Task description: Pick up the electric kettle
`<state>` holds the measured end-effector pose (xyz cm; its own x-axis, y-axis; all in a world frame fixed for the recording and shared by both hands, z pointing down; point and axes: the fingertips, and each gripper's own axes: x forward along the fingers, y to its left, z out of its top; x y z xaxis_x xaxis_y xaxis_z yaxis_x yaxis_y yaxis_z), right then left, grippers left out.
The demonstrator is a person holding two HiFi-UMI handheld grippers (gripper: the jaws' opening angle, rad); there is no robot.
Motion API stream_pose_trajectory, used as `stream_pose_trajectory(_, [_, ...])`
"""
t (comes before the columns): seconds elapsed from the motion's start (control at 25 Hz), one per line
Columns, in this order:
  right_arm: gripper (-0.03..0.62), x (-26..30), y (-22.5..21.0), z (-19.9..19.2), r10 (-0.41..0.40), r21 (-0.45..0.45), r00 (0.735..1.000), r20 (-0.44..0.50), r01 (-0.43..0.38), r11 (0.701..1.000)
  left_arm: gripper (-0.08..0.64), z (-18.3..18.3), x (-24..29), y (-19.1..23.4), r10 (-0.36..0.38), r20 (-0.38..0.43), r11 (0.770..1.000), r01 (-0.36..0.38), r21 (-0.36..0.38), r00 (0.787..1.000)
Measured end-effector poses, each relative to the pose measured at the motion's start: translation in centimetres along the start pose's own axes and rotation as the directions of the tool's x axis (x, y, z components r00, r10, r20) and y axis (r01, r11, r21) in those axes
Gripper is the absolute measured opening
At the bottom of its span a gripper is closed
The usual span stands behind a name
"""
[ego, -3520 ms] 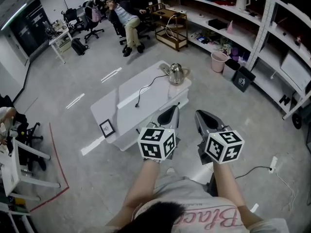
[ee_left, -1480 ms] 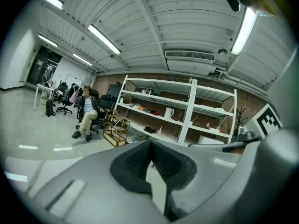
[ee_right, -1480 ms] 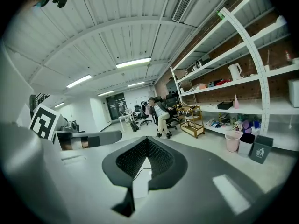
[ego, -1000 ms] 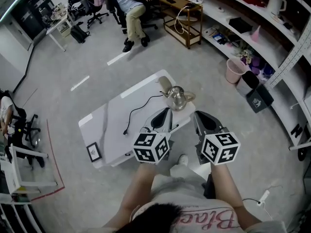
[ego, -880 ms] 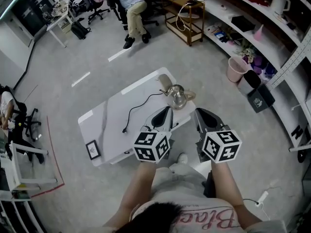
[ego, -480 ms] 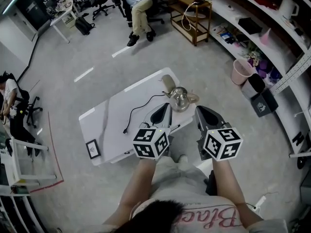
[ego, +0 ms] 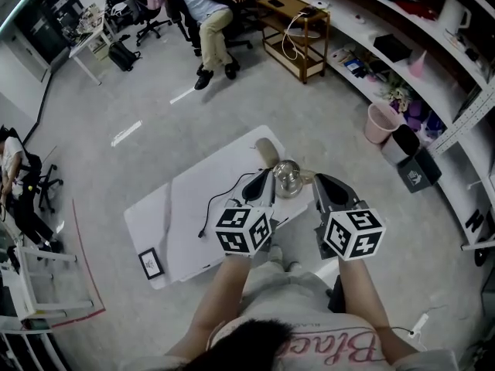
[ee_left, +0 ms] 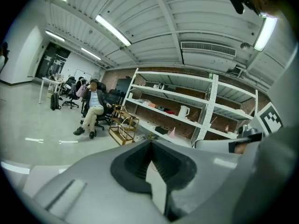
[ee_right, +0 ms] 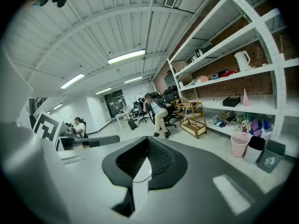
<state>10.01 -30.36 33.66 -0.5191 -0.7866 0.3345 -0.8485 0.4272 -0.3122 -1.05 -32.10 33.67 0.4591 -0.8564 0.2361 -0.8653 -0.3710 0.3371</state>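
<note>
The electric kettle [ego: 288, 178], shiny steel with a round lid, stands at the near right corner of the white table [ego: 178, 211]. Its round base [ego: 265, 147] lies just beyond it, and a black cord [ego: 220, 198] trails left across the tabletop. My left gripper [ego: 262, 179] hovers just left of the kettle and my right gripper [ego: 325, 184] just right of it, both above the table's edge. The left gripper [ee_left: 150, 141] and right gripper [ee_right: 148, 139] are shut with nothing in them. Both gripper views look out over the room, and the kettle is hidden in them.
A small framed card [ego: 151, 263] sits at the table's near left corner. A person sits on a chair [ego: 203, 10] at the far side beside a wooden trolley [ego: 298, 29]. Shelving [ego: 410, 22], a pink bin [ego: 380, 122] and black bins [ego: 410, 157] line the right.
The table and kettle have come closer in the head view. The kettle now sits between the two gripper tips. Both grippers are shut as before.
</note>
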Motion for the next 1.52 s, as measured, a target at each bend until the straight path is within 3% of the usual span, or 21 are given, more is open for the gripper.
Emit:
stream_pose_trajectory(0.24, [0.023, 2.2, -0.3, 0.8, 0.003, -0.005, 1.000, -0.017, -0.003, 1.000, 0.002, 0.7, 2.5, 1.3, -0.059, -0.020, 0.996, 0.058, -0.063, 0.998])
stream_pose_trajectory(0.44, [0.023, 2.6, -0.5, 0.4, 0.031, -0.078, 0.999, -0.015, -0.032, 0.996, 0.002, -0.7, 2.7, 2.1, -0.037, -0.012, 0.994, 0.035, -0.106, 0.999])
stream_pose_trajectory(0.68, [0.023, 3.3, -0.9, -0.7, 0.113, -0.076, 0.993, 0.025, -0.111, 0.991, 0.002, -3.1, 2.9, 3.0, -0.006, -0.019, 0.994, 0.004, -0.112, 1.000])
stream_pose_trajectory(1.0, [0.029, 5.8, -3.1, -3.3, 0.129, -0.055, 0.990, 0.063, -0.125, 0.991, 0.025, -6.6, 4.8, 4.8, -0.013, -0.010, 0.991, 0.012, -0.134, 1.000])
stream_pose_trajectory(1.32, [0.184, 7.5, -6.1, -9.7, 0.083, -0.015, 0.995, 0.053, -0.082, 0.997, 0.084, -12.1, 5.9, 6.9, -0.016, -0.039, 0.988, 0.010, -0.156, 0.999])
stream_pose_trajectory(1.52, [0.230, 8.6, -7.8, -13.7, 0.044, 0.011, 0.998, 0.042, -0.044, 0.999, 0.123, -15.9, 6.7, 8.8, -0.006, -0.061, 0.983, -0.005, -0.183, 0.998])
